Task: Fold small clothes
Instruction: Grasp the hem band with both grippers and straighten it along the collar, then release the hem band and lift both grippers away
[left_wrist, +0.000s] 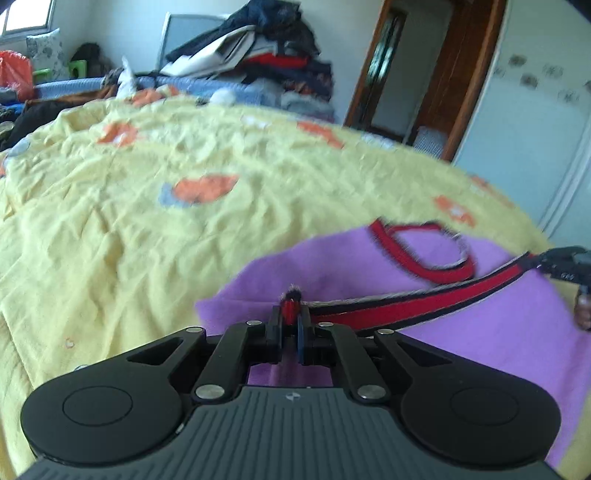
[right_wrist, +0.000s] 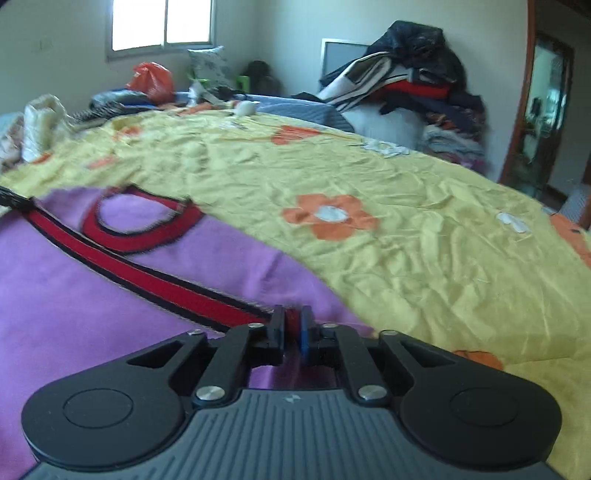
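Purple garment (left_wrist: 461, 332), red trim with dark edging, lies on the bed's yellow floral quilt (left_wrist: 129, 221) near the bed's near edge. Neck opening (left_wrist: 424, 247) faces the far side.

Left hand-held gripper (left_wrist: 291, 317): jaws pressed together, pinching one end of the red hem band (left_wrist: 424, 299). Right hand-held gripper (right_wrist: 294, 325): likewise clamped on the other end of the hem band (right_wrist: 147, 273). The band runs taut between the two, lifted slightly off the cloth.

Step, as judged: carrying the hem toward the neck for a fold. To do it well, keep both ends level and equally tensioned, and lay the band parallel to the neckline so the fold is square.

Room: open quilt beyond the garment. Clothes pile (right_wrist: 417, 81) sits at the bed's far corner, well apart.
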